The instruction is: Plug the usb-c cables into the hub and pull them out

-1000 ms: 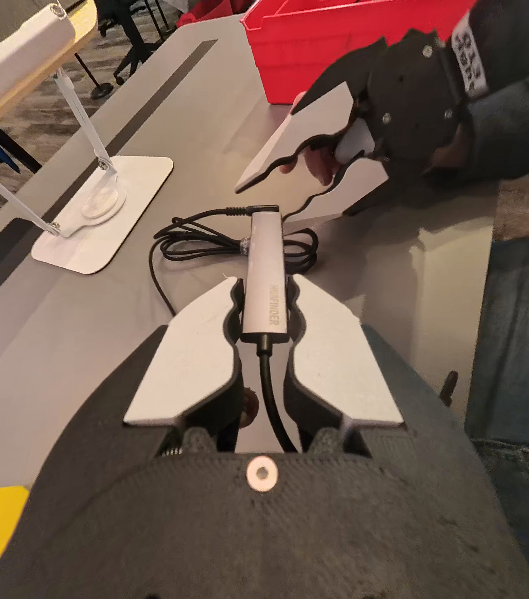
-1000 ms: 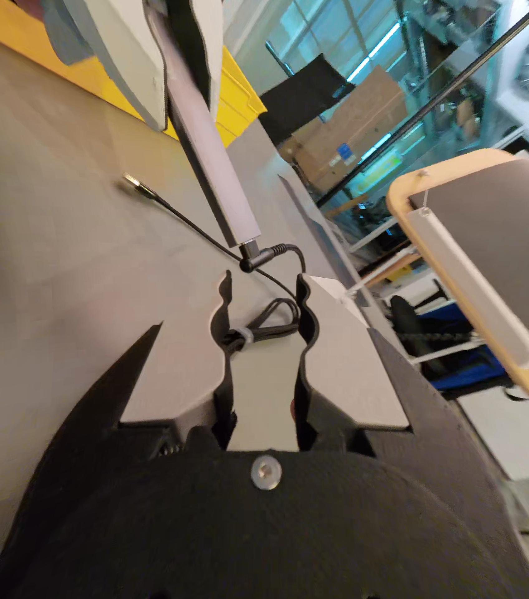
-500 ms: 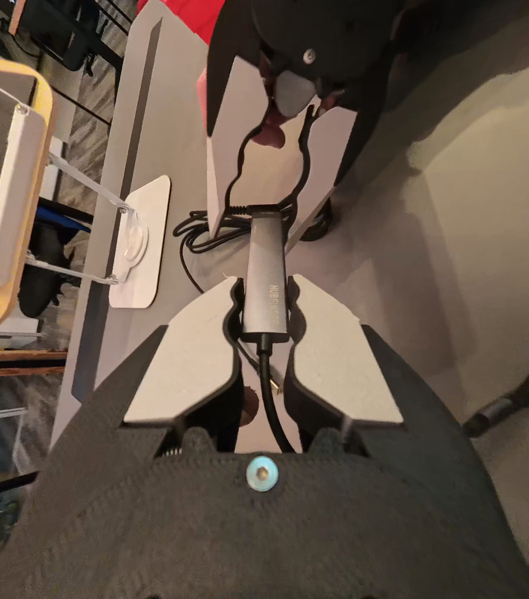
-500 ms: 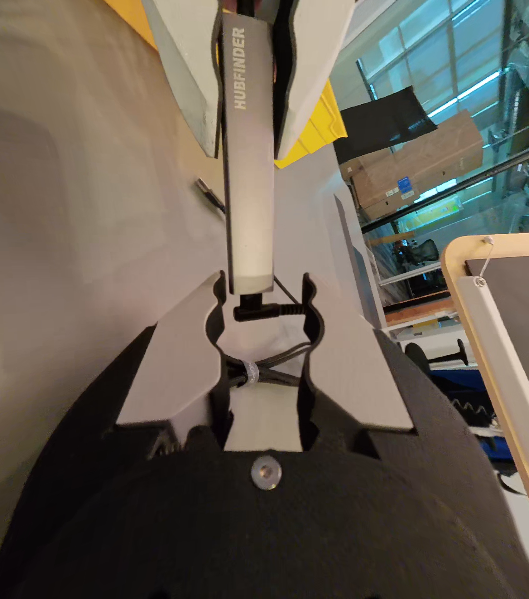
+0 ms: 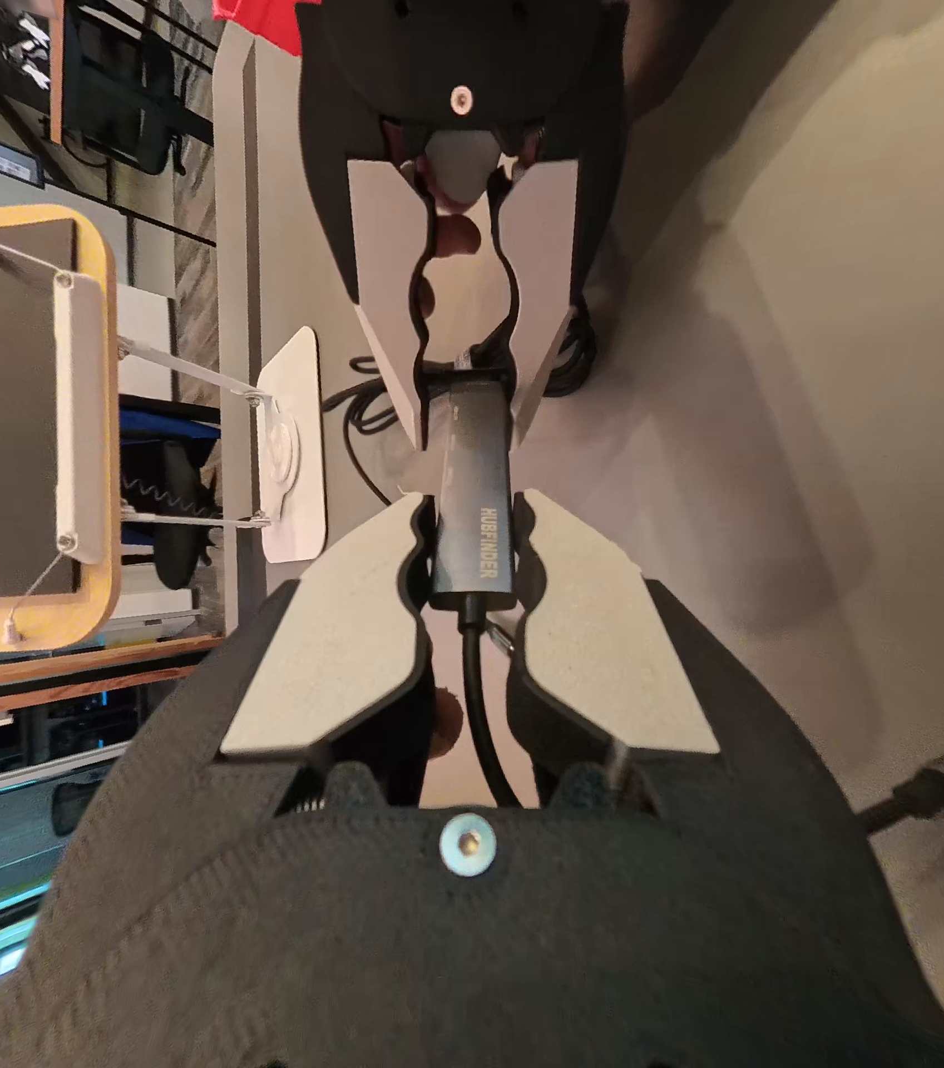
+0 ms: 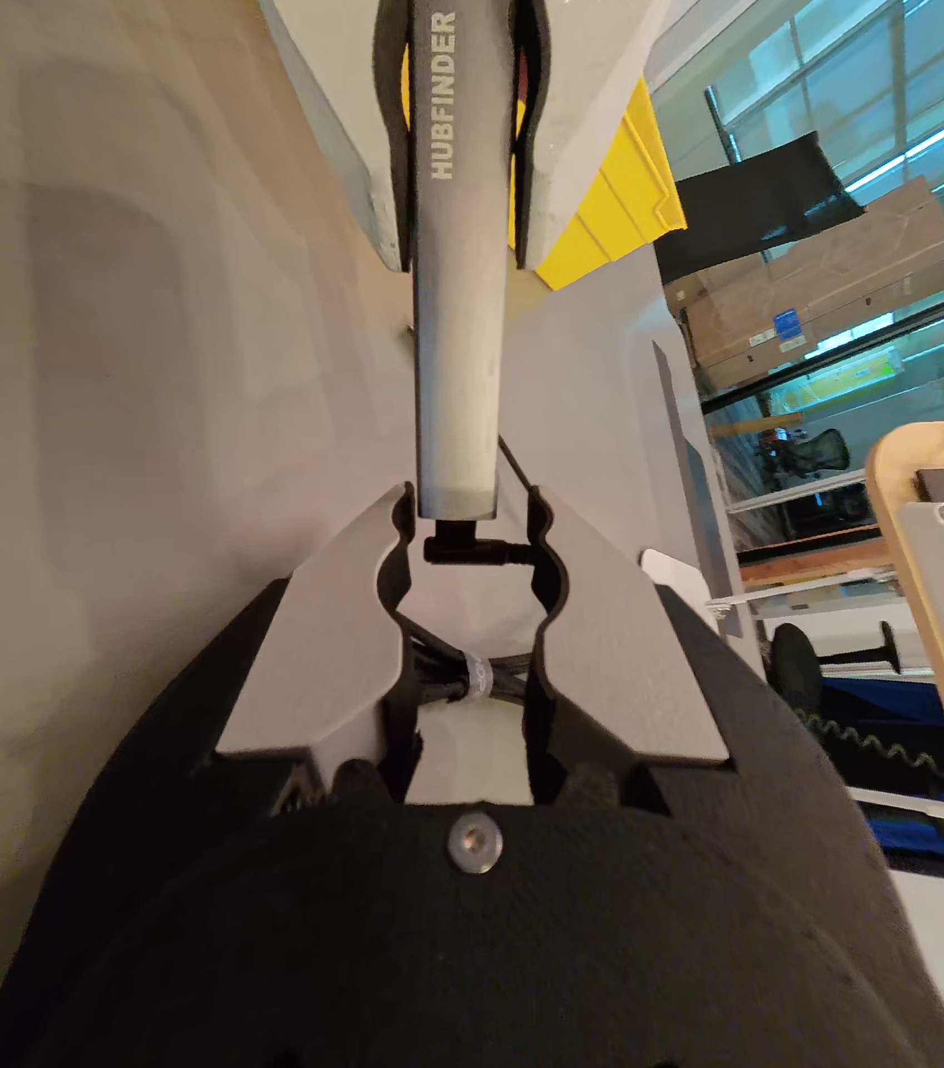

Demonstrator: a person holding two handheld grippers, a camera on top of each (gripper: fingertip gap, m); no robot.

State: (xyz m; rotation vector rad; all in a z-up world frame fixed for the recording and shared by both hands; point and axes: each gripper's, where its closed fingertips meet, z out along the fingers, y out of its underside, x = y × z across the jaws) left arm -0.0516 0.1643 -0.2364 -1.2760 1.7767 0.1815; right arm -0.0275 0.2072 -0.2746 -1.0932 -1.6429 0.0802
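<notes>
My left gripper [image 5: 472, 520] is shut on a grey USB hub [image 5: 475, 462] and holds it above the grey table [image 5: 747, 404]. The hub's own black lead [image 5: 478, 693] runs back between the fingers. My right gripper [image 6: 469, 497] faces it head-on and is open. Its fingers stand on either side of a black angled usb-c plug [image 6: 475, 549] that sits in the hub's far end [image 6: 458, 404]. The plug's coiled, tied cable [image 6: 475, 679] lies on the table below. A loose connector [image 5: 501, 638] lies under the left fingers.
A yellow bin [image 6: 602, 202] sits behind the left gripper and a red bin [image 5: 261, 23] behind the right gripper. A white stand base [image 5: 293, 445] holds a wood-framed board [image 5: 13, 427] near the table's edge. Chairs and boxes stand beyond. Tip to tip, the grippers are about 7 cm apart.
The right gripper has come in line with the hub and closed in, so its open fingers now flank the angled plug. Both views have rolled. The left gripper still holds the hub.
</notes>
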